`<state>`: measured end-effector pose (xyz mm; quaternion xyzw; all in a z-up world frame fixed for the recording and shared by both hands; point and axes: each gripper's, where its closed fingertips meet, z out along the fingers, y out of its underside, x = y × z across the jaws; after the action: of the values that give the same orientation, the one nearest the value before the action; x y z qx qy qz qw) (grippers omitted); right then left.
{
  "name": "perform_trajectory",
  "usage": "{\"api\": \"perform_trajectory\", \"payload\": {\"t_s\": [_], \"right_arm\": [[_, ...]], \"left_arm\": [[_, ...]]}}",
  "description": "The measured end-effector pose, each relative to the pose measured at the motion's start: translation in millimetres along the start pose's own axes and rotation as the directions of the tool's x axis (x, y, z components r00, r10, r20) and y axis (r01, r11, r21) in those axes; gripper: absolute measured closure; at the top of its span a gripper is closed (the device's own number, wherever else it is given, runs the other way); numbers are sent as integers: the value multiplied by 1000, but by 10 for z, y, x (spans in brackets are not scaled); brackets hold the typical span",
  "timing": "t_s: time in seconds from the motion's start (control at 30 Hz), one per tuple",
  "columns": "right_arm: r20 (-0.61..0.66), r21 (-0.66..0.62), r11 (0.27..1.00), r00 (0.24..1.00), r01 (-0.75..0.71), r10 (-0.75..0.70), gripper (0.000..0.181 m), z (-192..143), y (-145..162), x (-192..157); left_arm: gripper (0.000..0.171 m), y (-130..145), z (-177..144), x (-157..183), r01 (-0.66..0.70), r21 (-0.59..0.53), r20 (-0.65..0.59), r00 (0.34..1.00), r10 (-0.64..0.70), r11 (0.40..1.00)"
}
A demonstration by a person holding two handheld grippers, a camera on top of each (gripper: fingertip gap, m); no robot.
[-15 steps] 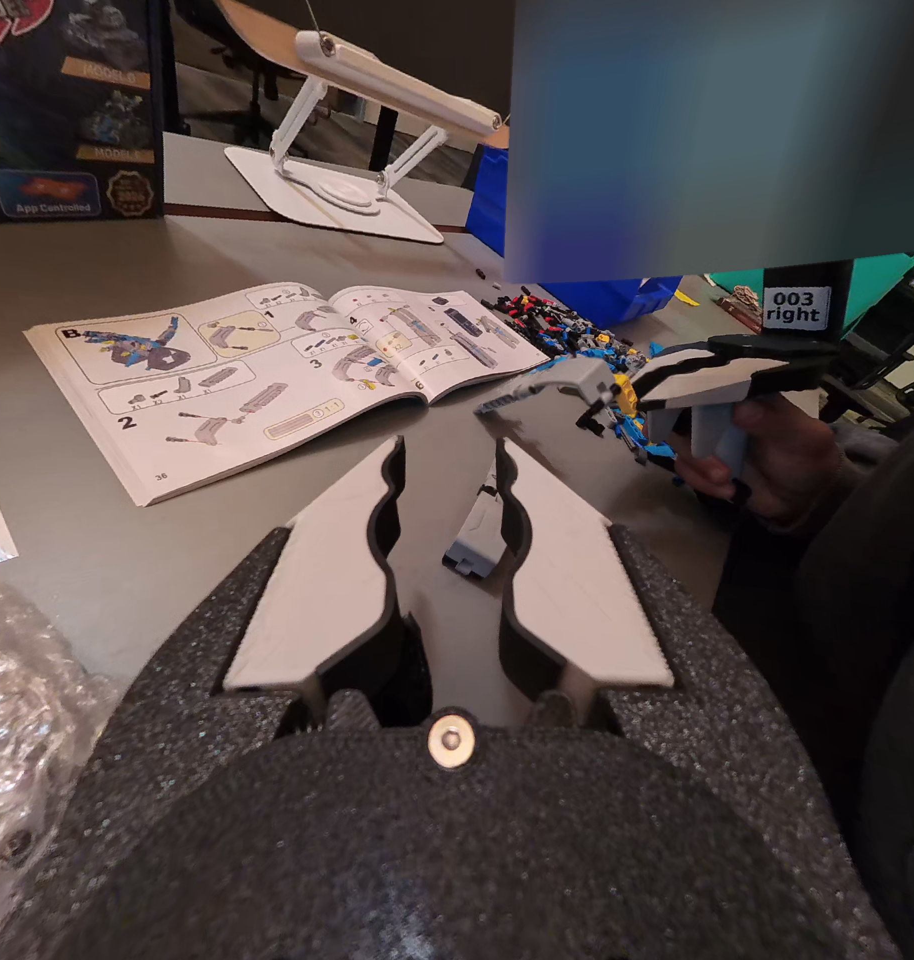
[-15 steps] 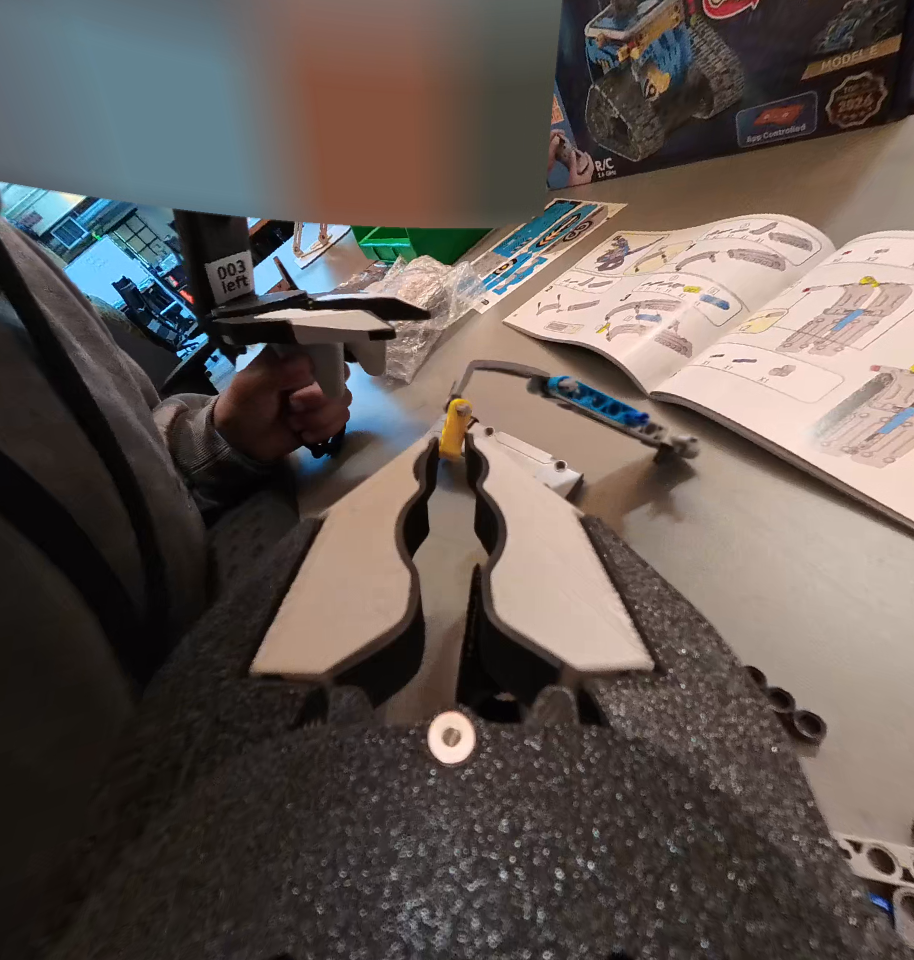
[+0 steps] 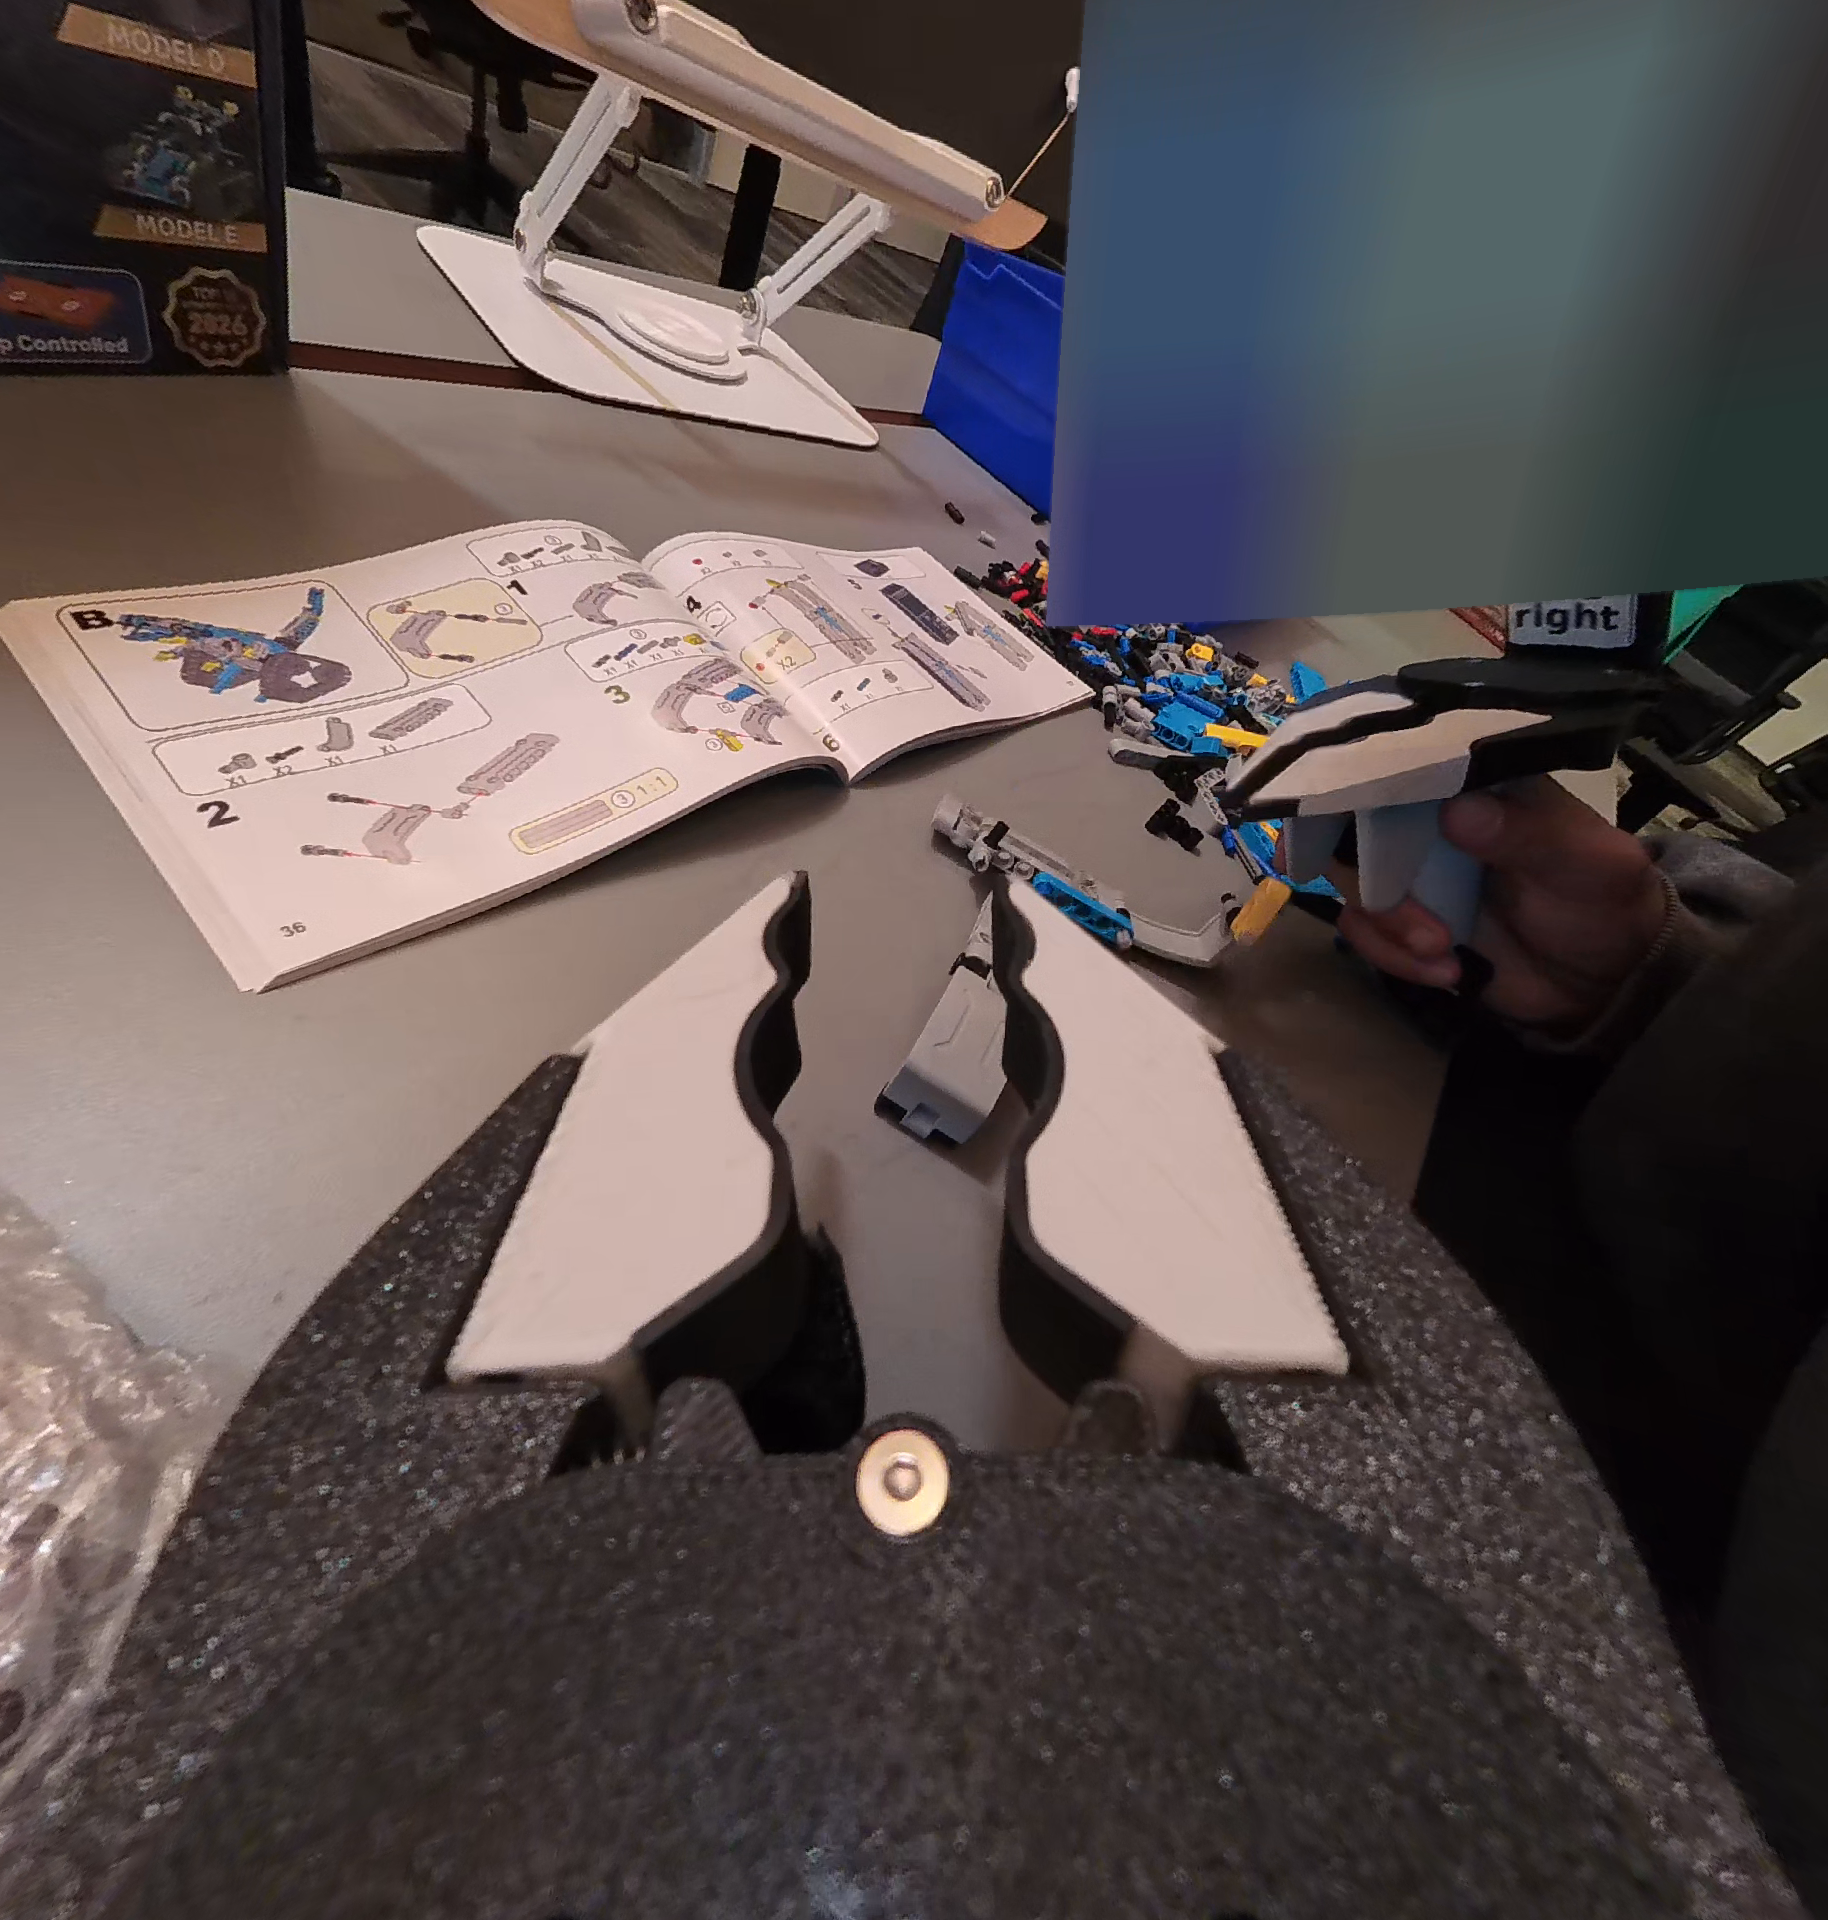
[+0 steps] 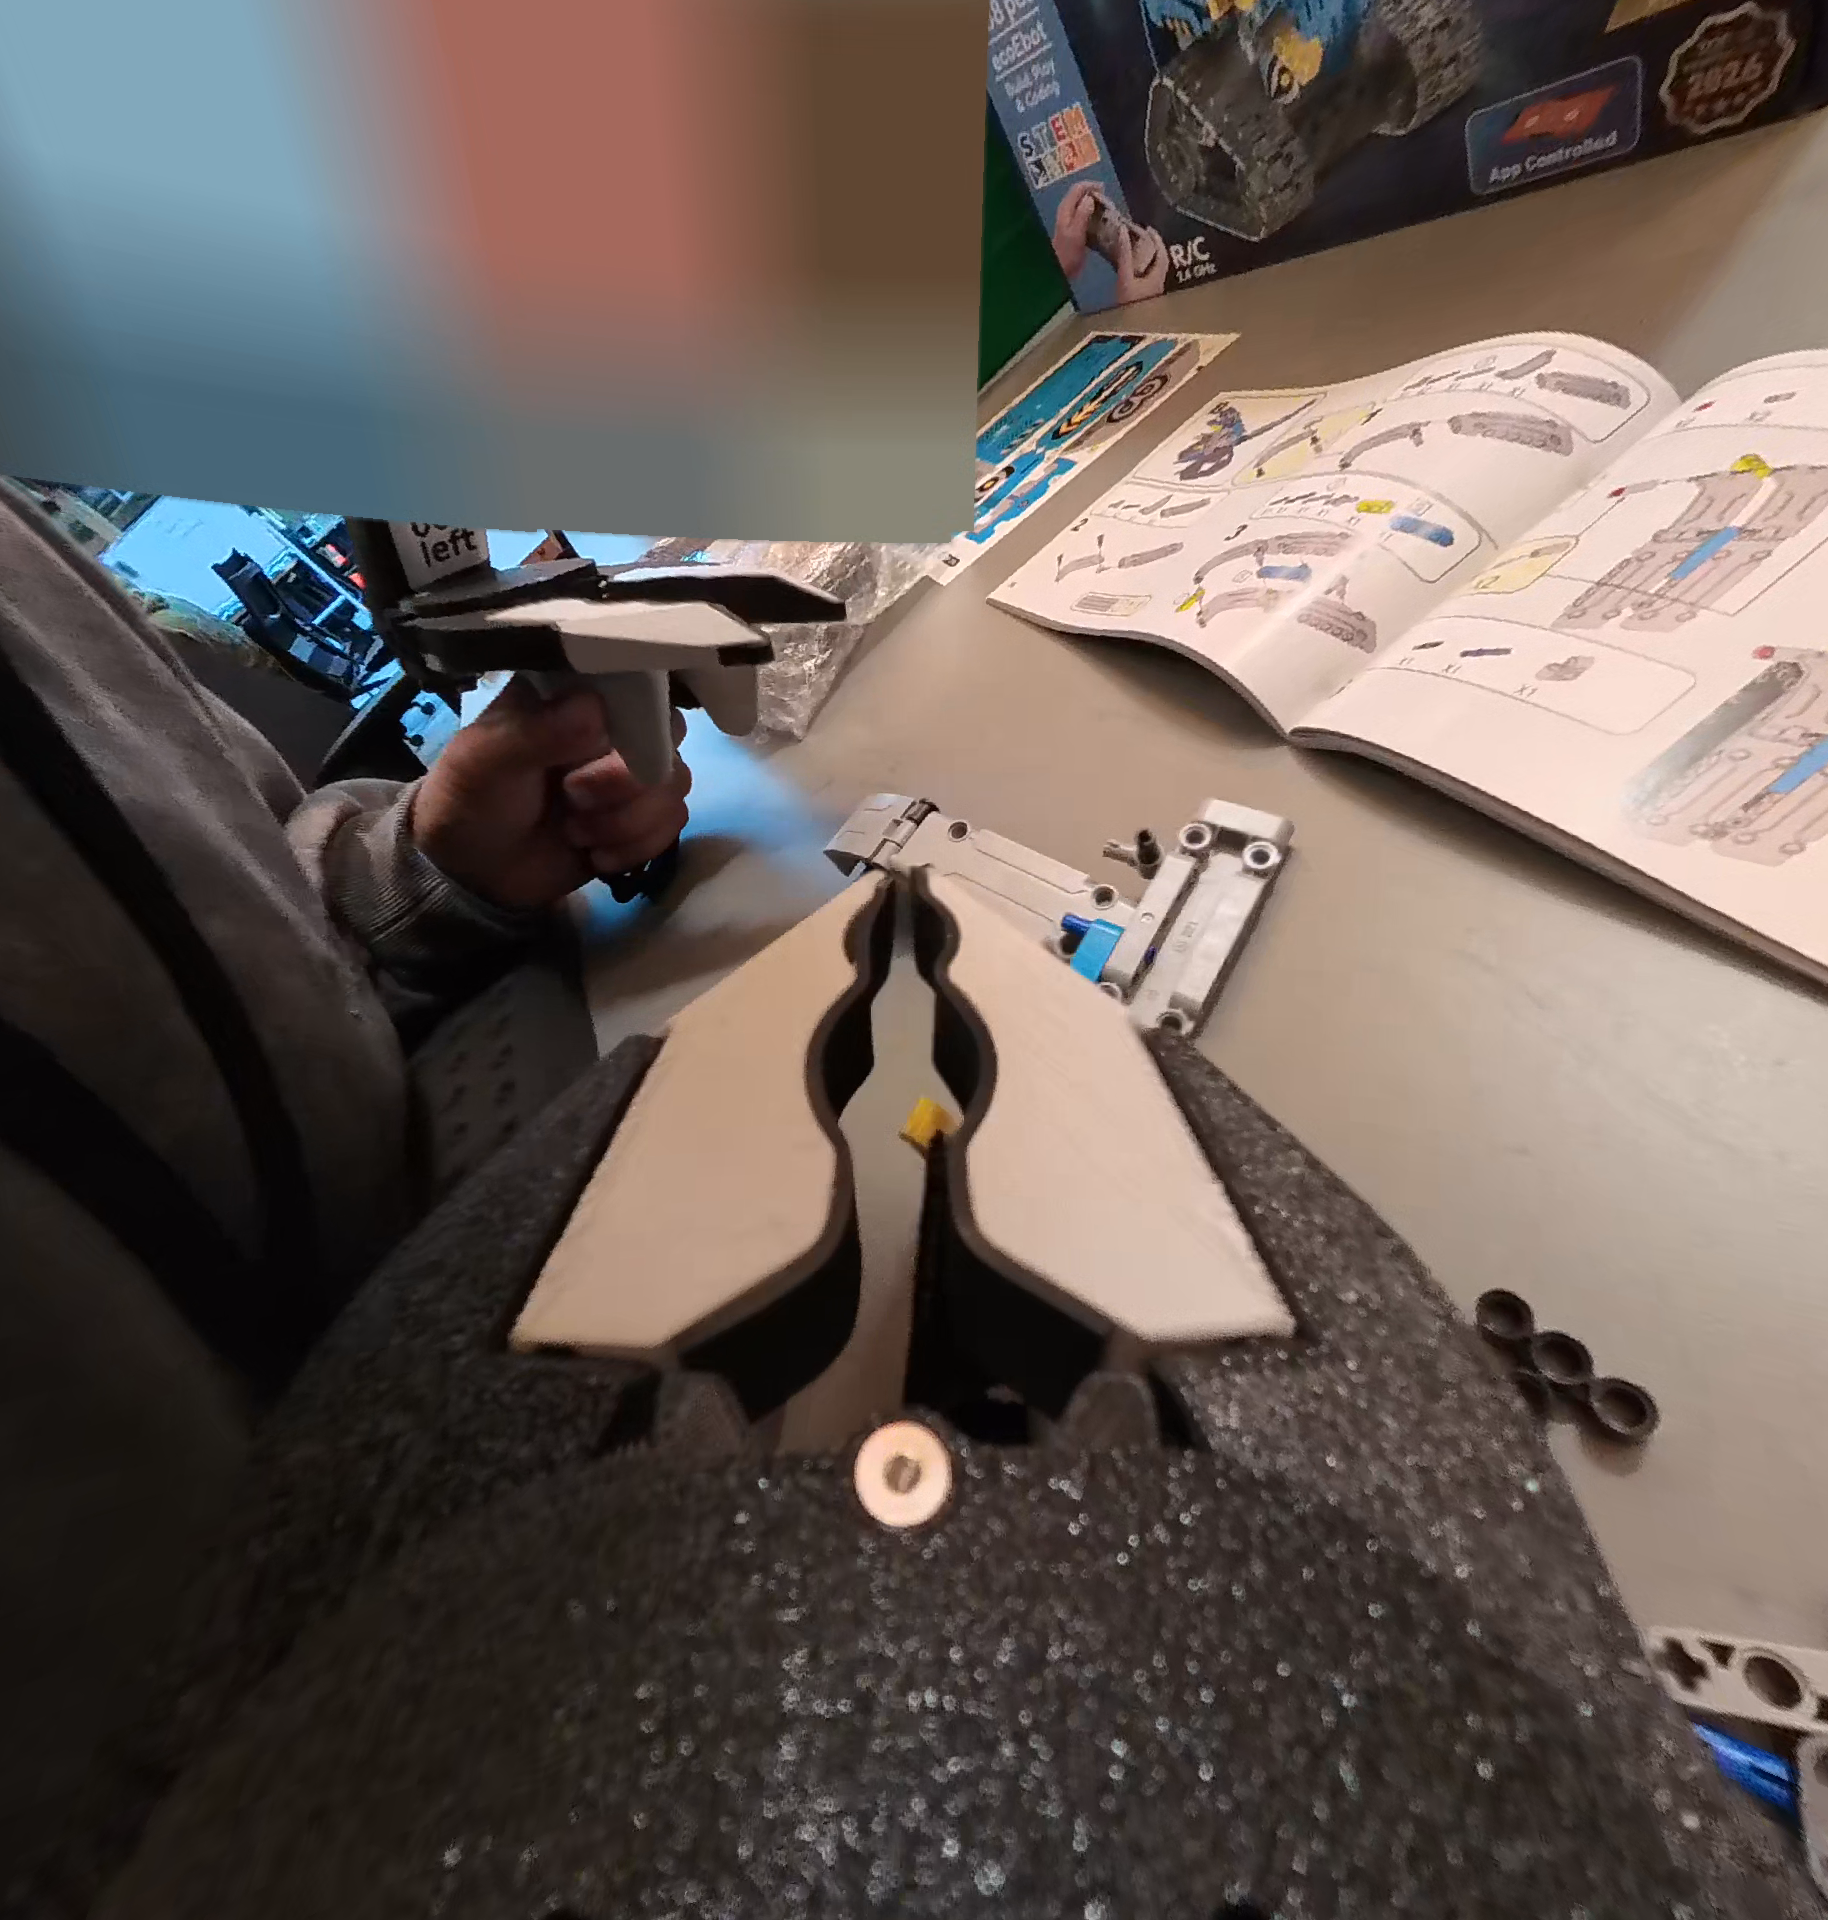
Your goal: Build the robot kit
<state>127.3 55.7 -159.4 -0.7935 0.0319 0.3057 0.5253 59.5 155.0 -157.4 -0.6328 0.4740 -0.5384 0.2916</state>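
- Left tongs point(image 3: 899, 894): open wide and empty, low over the grey counter point(image 3: 266, 1091). A grey panel piece point(image 3: 941, 1049) lies just beside the inner face of one finger, partly hidden by it; contact cannot be confirmed.
- Right tongs point(image 4: 902, 883): closed to a thin slit, with nothing visibly clamped at the tips. A yellow piece point(image 4: 920, 1122) shows through the gap, lower down.
- Grey beam assembly point(image 4: 1097, 914) with a blue connector: flat on the counter, just ahead of the right tongs.
- Surroundings: open instruction booklet point(image 3: 536, 727) beyond, pile of loose pieces point(image 3: 1180, 696) near the right tongs.
- Hazard: the panel sits off-centre in the left tongs, so closing there would likely pivot or skid it.
- Hazard: the right tongs are close over the assembly, so a low sweep could shift it or scatter the pile.
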Motion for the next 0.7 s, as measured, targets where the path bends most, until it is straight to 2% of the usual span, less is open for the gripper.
{"api": "perform_trajectory", "payload": {"t_s": [0.17,0.27,0.33,0.4,0.5,0.7], "right_arm": [[-157,-30,998,985,62,-66,152,-69,4,189],[-271,-187,975,948,116,-165,129,-123,191,353],[-294,-278,954,936,111,-195,123,-141,361,381],[-260,-326,943,952,72,-163,120,-75,494,287],[-318,-382,919,920,96,-229,120,-35,536,299],[-416,-353,936,899,-20,-137,124,38,367,394]], "left_arm": [[138,4,-11,32,-38,-2,9,999,38,999],[138,14,-22,73,-91,-9,24,996,91,996],[139,19,-37,98,-129,-11,38,991,129,992],[140,12,-57,127,-157,-6,46,987,157,988],[140,-1,-83,161,-179,4,54,982,178,984],[141,11,-85,231,-212,1,54,976,211,977]]}}
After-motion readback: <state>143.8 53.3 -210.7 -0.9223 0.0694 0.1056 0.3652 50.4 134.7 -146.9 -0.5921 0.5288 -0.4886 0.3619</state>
